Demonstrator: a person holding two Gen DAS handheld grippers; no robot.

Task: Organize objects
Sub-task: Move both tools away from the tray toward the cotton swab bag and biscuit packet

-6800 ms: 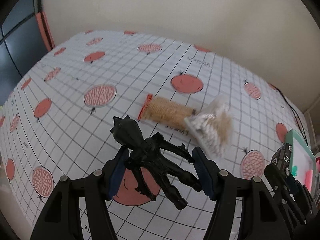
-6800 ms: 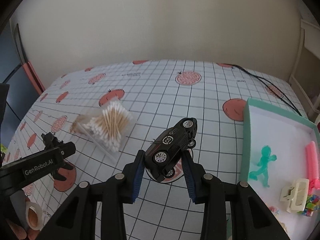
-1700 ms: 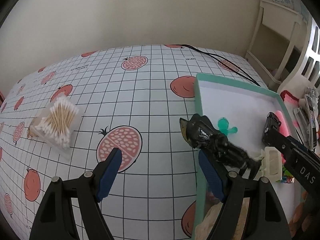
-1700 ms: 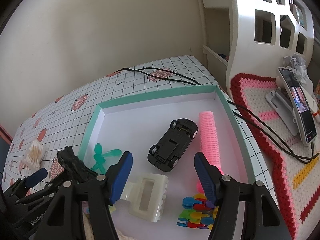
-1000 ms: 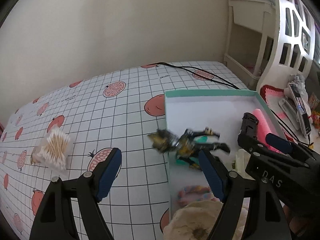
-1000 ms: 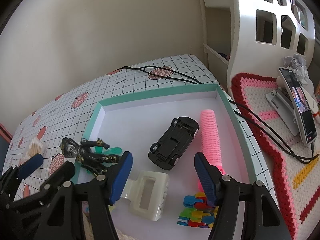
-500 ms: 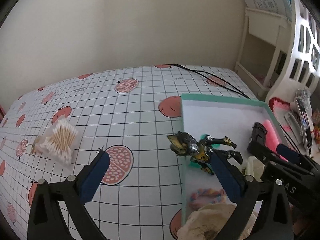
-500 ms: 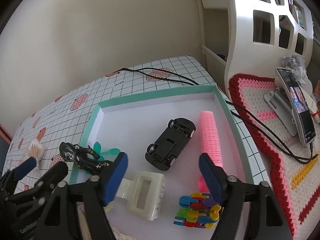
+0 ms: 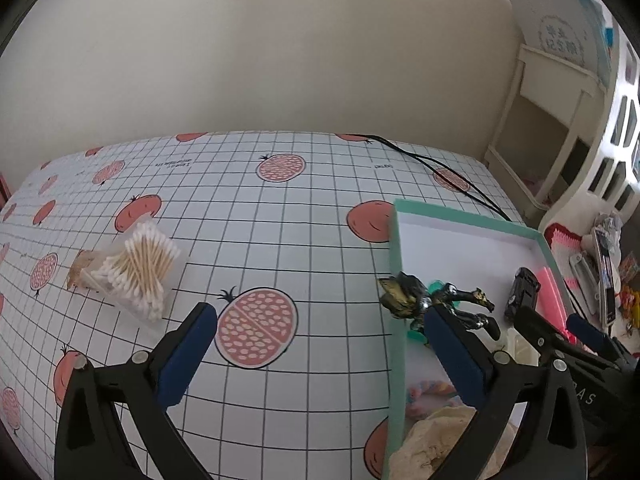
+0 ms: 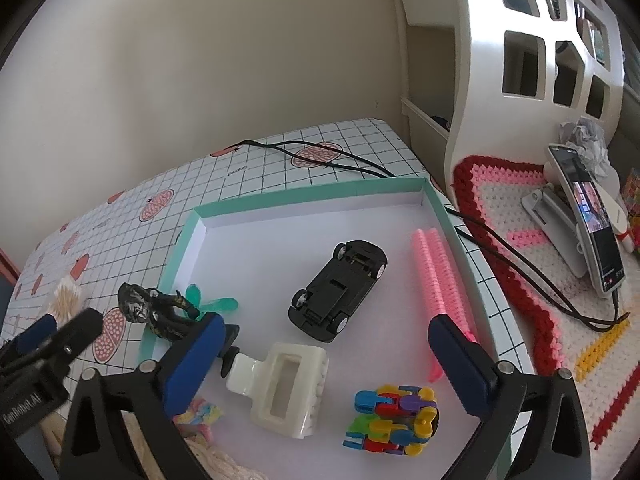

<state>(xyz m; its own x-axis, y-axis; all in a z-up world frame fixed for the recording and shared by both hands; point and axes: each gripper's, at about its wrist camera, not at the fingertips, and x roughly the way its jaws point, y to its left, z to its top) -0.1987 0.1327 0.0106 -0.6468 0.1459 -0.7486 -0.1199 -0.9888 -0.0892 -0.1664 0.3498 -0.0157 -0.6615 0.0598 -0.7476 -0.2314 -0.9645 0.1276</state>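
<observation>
A black-and-gold action figure (image 9: 424, 300) (image 10: 156, 312) lies across the left rim of the teal tray (image 9: 394, 264) (image 10: 312, 194), free of both grippers. Inside the tray a black toy car (image 10: 338, 290) (image 9: 524, 292) rests upside down. My left gripper (image 9: 320, 320) stands open over the pomegranate-print cloth, its right finger just in front of the figure. My right gripper (image 10: 326, 328) hovers over the tray with its jaws opening wide; nothing touches its pads. A clear pack of cotton swabs (image 9: 136, 268) lies on the cloth to the left.
The tray also holds a white claw clip (image 10: 288, 388), pink rollers (image 10: 440, 276), a colourful block toy (image 10: 394, 416) and a green figure (image 10: 208, 302). A black cable (image 10: 340, 164) runs behind it. A phone on a stand (image 10: 592, 216) sits on a crocheted mat at the right.
The left gripper's view has swung left, away from the tray, and the figure now lies still on the rim. The right jaws have spread wider; the car has not moved.
</observation>
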